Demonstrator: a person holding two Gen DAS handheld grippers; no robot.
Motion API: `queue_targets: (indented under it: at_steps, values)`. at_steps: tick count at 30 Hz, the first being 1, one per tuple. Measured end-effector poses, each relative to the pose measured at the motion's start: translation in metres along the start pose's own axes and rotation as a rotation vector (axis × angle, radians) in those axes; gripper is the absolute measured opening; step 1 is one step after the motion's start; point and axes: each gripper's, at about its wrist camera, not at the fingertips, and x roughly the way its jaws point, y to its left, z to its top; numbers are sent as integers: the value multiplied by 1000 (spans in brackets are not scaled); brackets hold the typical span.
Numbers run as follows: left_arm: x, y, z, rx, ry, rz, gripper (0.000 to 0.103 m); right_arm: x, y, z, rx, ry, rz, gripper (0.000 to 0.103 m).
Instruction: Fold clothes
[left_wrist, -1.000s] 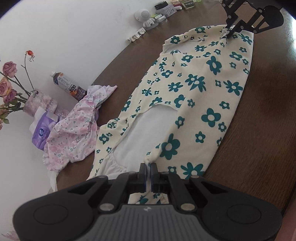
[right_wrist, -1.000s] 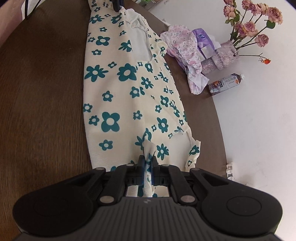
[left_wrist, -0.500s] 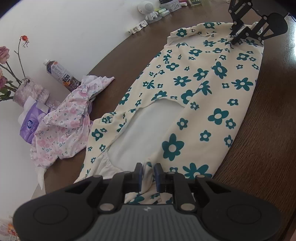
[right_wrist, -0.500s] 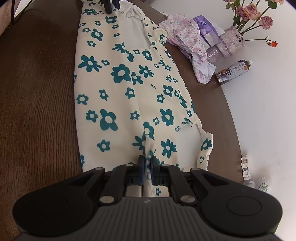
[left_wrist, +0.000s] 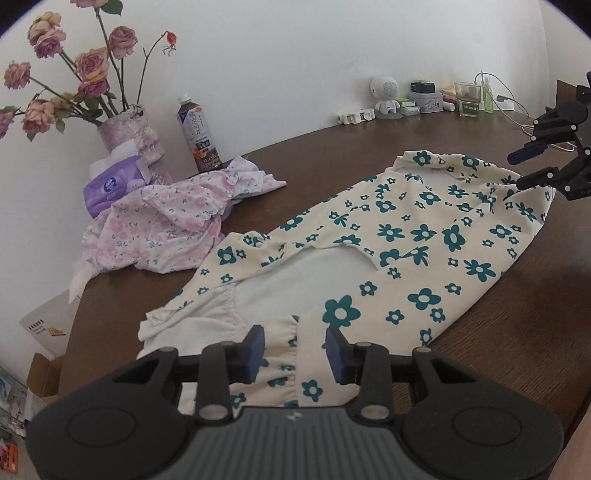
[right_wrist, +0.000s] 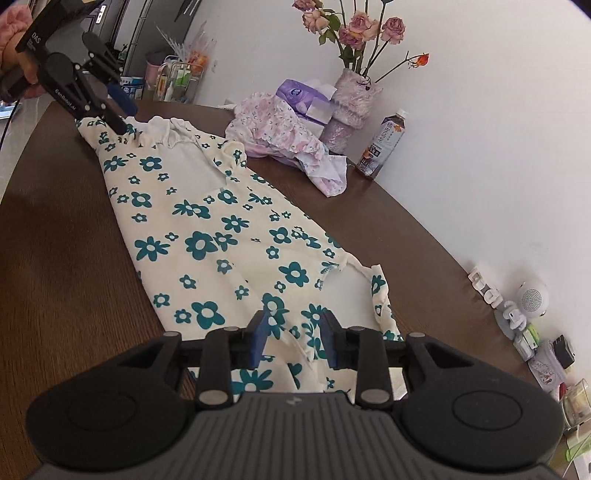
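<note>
A cream cotton garment printed with teal flowers (left_wrist: 406, 251) is laid lengthwise, folded in half, on the dark wooden tabletop (left_wrist: 535, 314). The left gripper (left_wrist: 293, 349) and right gripper (right_wrist: 291, 339) are spread over opposite ends, holding nothing. A fresh grasp for a further fold is probably called for.

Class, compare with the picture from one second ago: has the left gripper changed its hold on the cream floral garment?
Yes. The left gripper has opened and released the cream floral garment, which lies flat on the wooden table.
</note>
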Motion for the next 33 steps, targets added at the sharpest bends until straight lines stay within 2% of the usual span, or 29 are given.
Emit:
queue_targets:
  at_steps: [3, 6, 9, 15, 19, 22, 24, 25, 27, 29, 33]
  values:
    - [6, 6, -11, -45, 12, -3, 34, 1, 1, 2, 69, -14, -11, 32]
    - [12, 12, -21, -89, 25, -6, 23, 5, 9, 7, 129, -31, 0, 32]
    - [17, 19, -32, -134, 36, -14, 23, 17, 24, 10, 179, -25, 23, 35]
    - [23, 30, -54, -189, -9, -71, 25, 48, 32, 1, 369, 31, 47, 35]
    - [20, 34, -57, -170, -35, -96, 25, 55, 32, 0, 495, 27, 55, 36]
    - [9, 31, -50, -161, -102, -110, 24, 55, 40, 13, 540, -11, 73, 36]
    - [3, 22, -45, -135, -149, -153, 26, 56, 46, 22, 566, -36, 88, 36]
    - [2, 15, -43, -117, -163, -178, 31, 61, 55, 31, 551, -45, 110, 36]
    - [3, 4, -47, -72, -164, -175, 32, 72, 72, 47, 528, -47, 145, 37]
    - [4, -8, -52, -27, -164, -171, 34, 85, 84, 57, 526, -22, 144, 37]
    - [2, 3, -73, 4, -131, -83, 36, 95, 89, 58, 551, 0, 121, 38]
